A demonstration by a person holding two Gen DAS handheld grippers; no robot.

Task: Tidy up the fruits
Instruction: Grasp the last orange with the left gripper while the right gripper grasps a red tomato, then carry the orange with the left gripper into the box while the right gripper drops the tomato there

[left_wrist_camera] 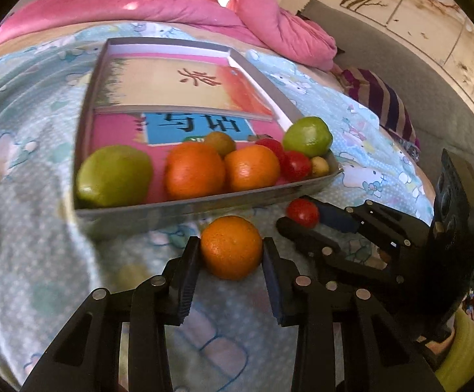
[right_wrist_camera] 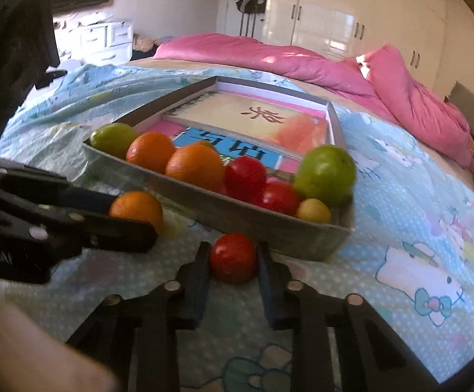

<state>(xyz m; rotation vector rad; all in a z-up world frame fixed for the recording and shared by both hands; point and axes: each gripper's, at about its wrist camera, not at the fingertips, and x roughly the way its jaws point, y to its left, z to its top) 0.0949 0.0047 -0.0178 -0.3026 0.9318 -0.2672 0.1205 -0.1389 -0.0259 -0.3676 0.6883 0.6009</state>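
A grey cardboard tray (left_wrist_camera: 184, 208) (right_wrist_camera: 269, 228) lies on the bed and holds green fruits, oranges, red tomatoes and small yellowish fruits along its near wall. In front of it, an orange (left_wrist_camera: 231, 247) (right_wrist_camera: 136, 209) rests on the sheet between the fingers of my left gripper (left_wrist_camera: 231, 254) (right_wrist_camera: 132, 215), whose pads touch its sides. A red tomato (right_wrist_camera: 233, 256) (left_wrist_camera: 303, 212) rests on the sheet between the fingers of my right gripper (right_wrist_camera: 233, 261) (left_wrist_camera: 302, 217), which close against it.
The bed has a light blue cartoon-print sheet (right_wrist_camera: 416, 228). A pink quilt (left_wrist_camera: 171, 6) (right_wrist_camera: 335, 65) is bunched at the far side. A striped cushion (left_wrist_camera: 384, 98) and a grey headboard (left_wrist_camera: 416, 65) lie to the right. White wardrobes (right_wrist_camera: 351, 16) stand behind.
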